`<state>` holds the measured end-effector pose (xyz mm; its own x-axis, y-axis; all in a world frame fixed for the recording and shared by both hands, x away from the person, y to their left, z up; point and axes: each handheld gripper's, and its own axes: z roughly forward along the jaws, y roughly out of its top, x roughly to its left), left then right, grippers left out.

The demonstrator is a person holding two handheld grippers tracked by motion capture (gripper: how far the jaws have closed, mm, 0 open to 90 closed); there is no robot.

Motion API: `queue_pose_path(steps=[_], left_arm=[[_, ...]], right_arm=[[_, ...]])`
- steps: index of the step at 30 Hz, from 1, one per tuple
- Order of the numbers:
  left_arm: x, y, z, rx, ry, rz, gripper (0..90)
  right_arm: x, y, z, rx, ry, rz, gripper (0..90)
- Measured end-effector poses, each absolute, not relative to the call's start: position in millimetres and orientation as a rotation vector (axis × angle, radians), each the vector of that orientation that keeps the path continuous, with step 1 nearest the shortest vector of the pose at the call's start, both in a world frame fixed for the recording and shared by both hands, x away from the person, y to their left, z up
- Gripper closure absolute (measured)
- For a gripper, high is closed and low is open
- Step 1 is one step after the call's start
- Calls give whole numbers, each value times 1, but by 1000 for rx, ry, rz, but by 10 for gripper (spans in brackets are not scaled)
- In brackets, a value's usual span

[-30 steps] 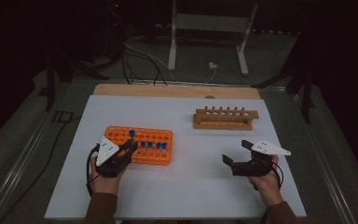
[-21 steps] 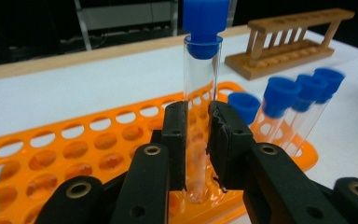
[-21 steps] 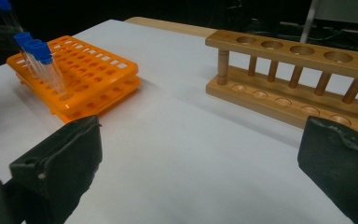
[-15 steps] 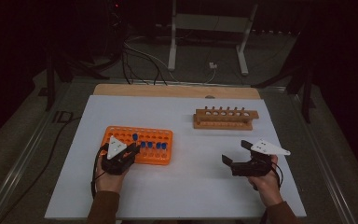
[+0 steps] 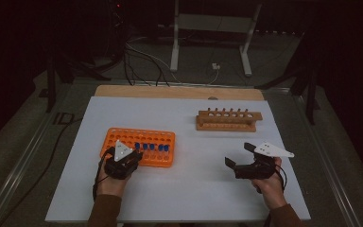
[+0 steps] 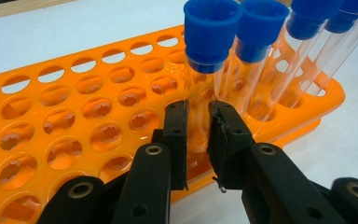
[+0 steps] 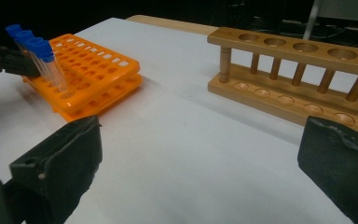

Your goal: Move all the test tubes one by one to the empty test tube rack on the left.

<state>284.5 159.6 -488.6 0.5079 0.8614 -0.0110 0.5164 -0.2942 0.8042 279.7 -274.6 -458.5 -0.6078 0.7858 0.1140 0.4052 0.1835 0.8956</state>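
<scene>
Left gripper (image 6: 198, 135) clamps the nearest blue-capped tube (image 6: 205, 70) in the orange rack (image 6: 74, 116).

We see a glossy orange plastic tube rack (image 6: 98, 116), clear smooth tubes (image 6: 200, 88) with ribbed blue plastic caps (image 6: 212, 35), a pale wooden test-tube rack (image 7: 303, 74), a matt white tabletop (image 5: 198, 189), and matt black gripper pads (image 6: 223, 140).

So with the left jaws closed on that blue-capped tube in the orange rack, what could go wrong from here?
1. The left gripper pinches the clear tube low, near the orange rack; lifted off-vertical, the tube could bind and drag the rack.
2. The neighbouring tube stands close; a tilt could knock it.
3. Smooth, clear wall: it may slip.
</scene>
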Motion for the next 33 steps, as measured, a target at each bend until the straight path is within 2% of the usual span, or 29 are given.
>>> queue_pose_path(steps=[4, 14, 17, 23, 30, 33], left_arm=[[284, 161, -489, 1942, 1139, 529, 761], [278, 166, -482, 1909, 1127, 515, 655], [274, 172, -476, 1871, 1107, 521, 588], [267, 183, -465, 1789, 1061, 548, 373], [254, 198, -448, 1708, 1039, 607, 170], [250, 206, -443, 1678, 1044, 631, 128]], right_arm=[[280, -275, -459, 1122, 2095, 1404, 4], [278, -278, -460, 1127, 2083, 1408, 4], [277, -279, -459, 1113, 2075, 1396, 4], [275, -280, -459, 1107, 2063, 1406, 4], [274, -282, -459, 1096, 2047, 1419, 4], [273, -282, -460, 1094, 2039, 1426, 4]])
